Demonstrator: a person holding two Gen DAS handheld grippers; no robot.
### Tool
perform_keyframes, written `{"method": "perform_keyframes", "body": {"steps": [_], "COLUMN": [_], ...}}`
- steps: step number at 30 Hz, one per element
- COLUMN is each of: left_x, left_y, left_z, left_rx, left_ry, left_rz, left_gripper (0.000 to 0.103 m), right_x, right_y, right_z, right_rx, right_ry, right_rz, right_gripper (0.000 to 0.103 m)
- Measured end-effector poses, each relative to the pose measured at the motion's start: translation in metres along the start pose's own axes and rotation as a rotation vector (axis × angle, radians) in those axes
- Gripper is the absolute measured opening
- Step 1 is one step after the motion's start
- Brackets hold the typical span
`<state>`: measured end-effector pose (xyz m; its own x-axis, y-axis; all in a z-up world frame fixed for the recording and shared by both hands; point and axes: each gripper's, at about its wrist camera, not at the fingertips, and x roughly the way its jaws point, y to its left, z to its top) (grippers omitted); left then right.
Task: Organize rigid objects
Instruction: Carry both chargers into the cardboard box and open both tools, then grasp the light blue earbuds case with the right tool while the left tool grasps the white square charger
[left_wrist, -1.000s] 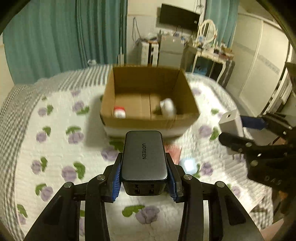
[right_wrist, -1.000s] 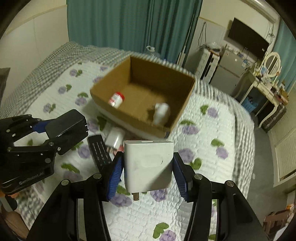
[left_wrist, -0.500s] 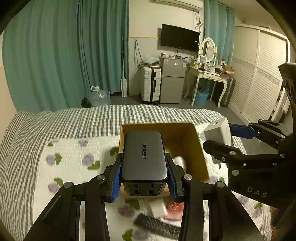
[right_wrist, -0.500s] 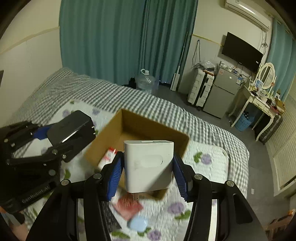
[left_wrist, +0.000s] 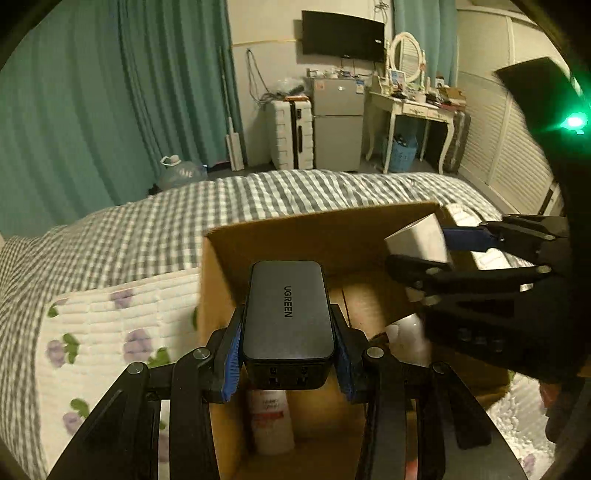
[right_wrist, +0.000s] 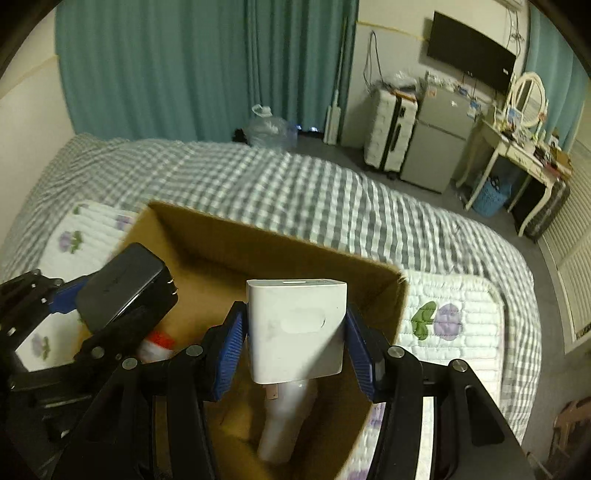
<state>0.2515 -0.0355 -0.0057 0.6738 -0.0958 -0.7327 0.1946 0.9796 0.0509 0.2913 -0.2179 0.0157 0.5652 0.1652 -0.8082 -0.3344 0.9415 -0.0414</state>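
My left gripper (left_wrist: 288, 354) is squeezing a dark charger (left_wrist: 287, 314). My right gripper (right_wrist: 297, 347) is squeezing a white charger (right_wrist: 297, 328). Both chargers hang right over the open cardboard box (right_wrist: 221, 236) on the bed (right_wrist: 295, 184). The box is straight below them, so I think I only need to go down and let go. A white bottle (right_wrist: 286, 424) lies under the white charger.
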Motion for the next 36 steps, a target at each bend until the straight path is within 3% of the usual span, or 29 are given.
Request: {"method": "perform_keyframes", "body": {"steps": [5, 12, 15, 17, 22, 28, 36], "left_x": [0.018, 0.026, 0.018, 0.003, -0.05, -0.136, -0.227], "left_y": [-0.006, -0.009, -0.009, -0.01, -0.01, -0.006, -0.001], "left_z": [-0.006, -0.018, -0.02, -0.019, -0.01, -0.001, -0.021], "left_rx": [0.038, 0.061, 0.023, 0.021, -0.018, -0.066, -0.107], "left_ry": [0.025, 0.044, 0.061, 0.032, -0.011, -0.072, -0.14], "left_rz": [-0.007, 0.007, -0.035, -0.015, -0.015, 0.003, 0.034], "left_gripper": [0.042, 0.043, 0.045, 0.051, 0.059, 0.066, 0.072], "right_x": [0.034, 0.041, 0.033, 0.018, -0.038, -0.135, -0.249], "right_y": [-0.004, 0.009, 0.005, 0.0, -0.004, -0.002, 0.012], "right_z": [-0.006, -0.006, -0.006, -0.005, -0.002, -0.01, -0.055], "right_rx": [0.029, 0.012, 0.027, 0.042, 0.024, 0.005, -0.02], "right_ry": [0.057, 0.043, 0.037, 0.013, -0.026, -0.089, -0.17], "right_rz": [-0.021, -0.059, -0.075, -0.087, -0.14, -0.198, -0.203], "right_gripper": [0.053, 0.053, 0.061, 0.071, 0.073, 0.085, 0.096]}}
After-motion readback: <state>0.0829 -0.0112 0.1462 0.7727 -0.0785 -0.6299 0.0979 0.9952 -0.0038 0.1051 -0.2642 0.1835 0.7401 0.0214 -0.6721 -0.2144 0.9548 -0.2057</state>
